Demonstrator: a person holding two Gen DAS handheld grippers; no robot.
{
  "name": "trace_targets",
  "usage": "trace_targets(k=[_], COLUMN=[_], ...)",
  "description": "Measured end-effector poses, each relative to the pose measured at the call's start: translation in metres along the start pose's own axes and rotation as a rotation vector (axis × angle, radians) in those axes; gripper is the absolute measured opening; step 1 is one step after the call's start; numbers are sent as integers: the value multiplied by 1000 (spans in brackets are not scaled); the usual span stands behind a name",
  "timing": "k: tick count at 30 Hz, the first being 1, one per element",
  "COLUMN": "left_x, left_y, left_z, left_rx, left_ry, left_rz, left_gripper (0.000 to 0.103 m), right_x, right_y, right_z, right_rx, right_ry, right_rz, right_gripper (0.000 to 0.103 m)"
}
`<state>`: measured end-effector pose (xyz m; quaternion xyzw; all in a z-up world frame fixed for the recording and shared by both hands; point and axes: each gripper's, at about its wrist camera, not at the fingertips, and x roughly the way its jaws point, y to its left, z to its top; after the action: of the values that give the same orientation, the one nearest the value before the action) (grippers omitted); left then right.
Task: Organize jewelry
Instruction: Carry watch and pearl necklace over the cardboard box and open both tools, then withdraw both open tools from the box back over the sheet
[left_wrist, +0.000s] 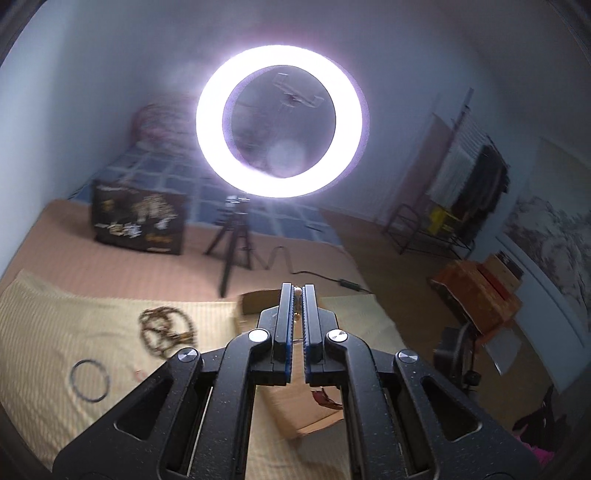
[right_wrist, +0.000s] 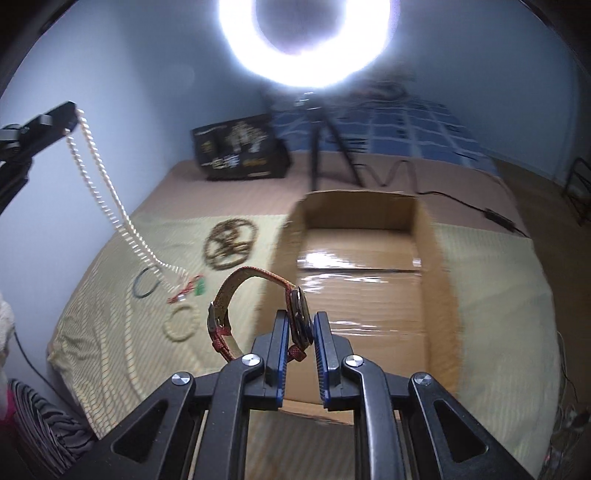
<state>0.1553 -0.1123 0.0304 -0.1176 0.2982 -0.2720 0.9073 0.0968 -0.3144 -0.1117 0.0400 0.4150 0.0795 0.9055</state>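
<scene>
Right wrist view looks down along the right gripper (right_wrist: 300, 325), whose two jaws pinch one wristwatch (right_wrist: 297, 314) by its dark case; the red and tan strap loops up and out to the left of the fingers, hanging clear in the air above the near edge of one open cardboard box (right_wrist: 439, 266). The box sits on a pale yellow striped cloth (right_wrist: 92, 332) and shows nothing inside but its taped bottom.

At the upper left of the same view the left gripper (right_wrist: 72, 109) is raised well above the cloth, its jaws pressed together on one long pearl necklace (right_wrist: 99, 177). The strand hangs down in two lines, and its lower end trails onto the cloth.

Four more pieces lie on the cloth to the left of the box: one brown bead necklace (right_wrist: 231, 242) coiled in loops, one thin dark bangle (right_wrist: 146, 282), one cream bead bracelet (right_wrist: 183, 321), and one small red and green piece (right_wrist: 188, 288) too blurred to make out. The necklace's end lands between the bangle and the red and green piece.

Left wrist view shows the left gripper (left_wrist: 297, 291) with a few pale beads caught between its closed jaws, the brown bead necklace (left_wrist: 166, 328) and the dark bangle (left_wrist: 90, 380) on the cloth to its left. Behind stands one lit ring light (left_wrist: 280, 120) on one tripod (left_wrist: 234, 236), and one dark printed box (left_wrist: 138, 221).
</scene>
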Motion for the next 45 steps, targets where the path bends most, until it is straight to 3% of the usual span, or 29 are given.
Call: trace_targets(k=[6,11,20,30,32,34,35,36,37,38,45], left_x=[35,66,115,137,136,135,134,131,129,125,92], left_y=[-35,-46,-37,-20,-17,-13,-11,-10,-7,-5,17], left_z=[-2,-14,-41,-58,-59,-58,-58,-57,-56,-54,-42], left_rx=[45,50,42,32,33,29,29,29,27,23,28], left_ry=[35,90,185,254,264,269,271,273,275,270,226], left_rz=[-54,-52,-18,20,29,34,36,44,51,51,88], left_gripper=[1,1,1,1,1,2,4,14,33,39,40], right_x=[-4,0,13,27,27,26,24,22,20,19,17], right_y=[-33,-46,-54,-56,-54,-51,-48,-46,-44,-42,-25], right_z=[-5,-9,-17,-19,-18,-15,-14,-12,-11,-10,-3], right_rx=[64,83,87,88,84,78,68,63,57,53,29], right_ry=[13,30,75,107,105,91,80,71,63,60,36], right_rz=[-44,-68,-100,-125,-119,-121,-120,-120,-121,-120,-107], right_gripper=[12,12,11,12,15,38,44,52,53,53,56])
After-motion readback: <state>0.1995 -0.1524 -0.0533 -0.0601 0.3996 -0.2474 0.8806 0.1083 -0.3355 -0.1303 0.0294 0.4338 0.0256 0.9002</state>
